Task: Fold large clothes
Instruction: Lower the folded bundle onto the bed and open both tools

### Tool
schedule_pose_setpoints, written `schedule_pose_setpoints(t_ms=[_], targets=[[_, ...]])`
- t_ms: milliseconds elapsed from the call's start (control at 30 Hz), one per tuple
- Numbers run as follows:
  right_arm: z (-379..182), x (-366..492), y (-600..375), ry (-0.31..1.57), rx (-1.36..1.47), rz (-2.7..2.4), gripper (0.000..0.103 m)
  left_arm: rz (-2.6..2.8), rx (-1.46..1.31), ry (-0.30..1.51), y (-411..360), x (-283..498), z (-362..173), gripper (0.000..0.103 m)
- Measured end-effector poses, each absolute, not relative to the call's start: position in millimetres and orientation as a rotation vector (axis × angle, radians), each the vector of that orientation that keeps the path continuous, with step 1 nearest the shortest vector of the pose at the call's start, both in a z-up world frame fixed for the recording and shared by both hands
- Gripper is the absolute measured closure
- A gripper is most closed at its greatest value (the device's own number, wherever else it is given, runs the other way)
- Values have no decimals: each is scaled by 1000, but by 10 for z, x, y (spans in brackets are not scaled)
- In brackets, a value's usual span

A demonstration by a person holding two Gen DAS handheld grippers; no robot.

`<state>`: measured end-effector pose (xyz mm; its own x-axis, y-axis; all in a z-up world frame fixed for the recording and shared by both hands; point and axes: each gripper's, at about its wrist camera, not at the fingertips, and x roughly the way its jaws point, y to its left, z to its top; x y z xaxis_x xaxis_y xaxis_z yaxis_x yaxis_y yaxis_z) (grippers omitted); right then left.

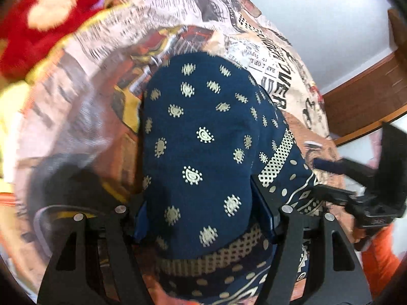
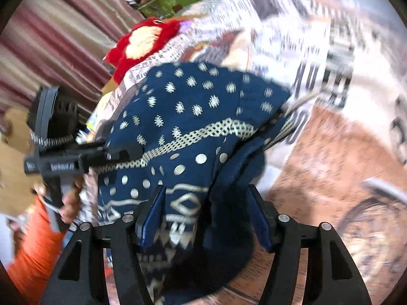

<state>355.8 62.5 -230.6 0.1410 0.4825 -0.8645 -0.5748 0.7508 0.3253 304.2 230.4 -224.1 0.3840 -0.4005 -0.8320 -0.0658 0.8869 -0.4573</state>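
A navy blue garment (image 1: 201, 137) with cream paisley dots and patterned borders hangs bunched over a newspaper-print bedsheet (image 1: 269, 43). My left gripper (image 1: 203, 218) is shut on a fold of it, the cloth filling the gap between its blue pads. My right gripper (image 2: 203, 218) is shut on the same garment (image 2: 193, 111) at its patterned border. The right gripper shows in the left wrist view (image 1: 361, 193) at the right, at the garment's edge. The left gripper shows in the right wrist view (image 2: 76, 157) at the left.
A red plush toy (image 1: 43, 20) lies on the sheet behind the garment, also in the right wrist view (image 2: 142, 43). Striped curtains (image 2: 56, 30) hang at the left. A wooden bed frame (image 1: 368, 91) runs at the right. My orange sleeve (image 2: 33, 249) is low left.
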Motion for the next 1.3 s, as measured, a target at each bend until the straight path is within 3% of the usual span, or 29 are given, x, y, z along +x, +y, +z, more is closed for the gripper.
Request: schedule_pose_setpoints(t_ms=[333, 667, 767, 833, 967, 1300], targets=[[-1605, 3116, 651, 930, -214, 822, 35, -66, -67, 898, 2041, 2569, -1428, 35], [-2409, 2937, 803, 1076, -369, 799, 35, -62, 159, 986, 1492, 2261, -2243, 32], [-2582, 2964, 583, 1136, -335, 794, 34, -55, 182, 972, 1535, 2150, -2324, 23], [-2589, 3011, 408, 1172, -278, 788, 30, -44, 193, 972, 1622, 2094, -2333, 18], [-2501, 3004, 192, 1164, -256, 768, 28, -18, 192, 1004, 1791, 2013, -2278, 18], [-2051, 3052, 456, 969, -270, 761, 27, 25, 88, 883, 1743, 2390, -1894, 18]])
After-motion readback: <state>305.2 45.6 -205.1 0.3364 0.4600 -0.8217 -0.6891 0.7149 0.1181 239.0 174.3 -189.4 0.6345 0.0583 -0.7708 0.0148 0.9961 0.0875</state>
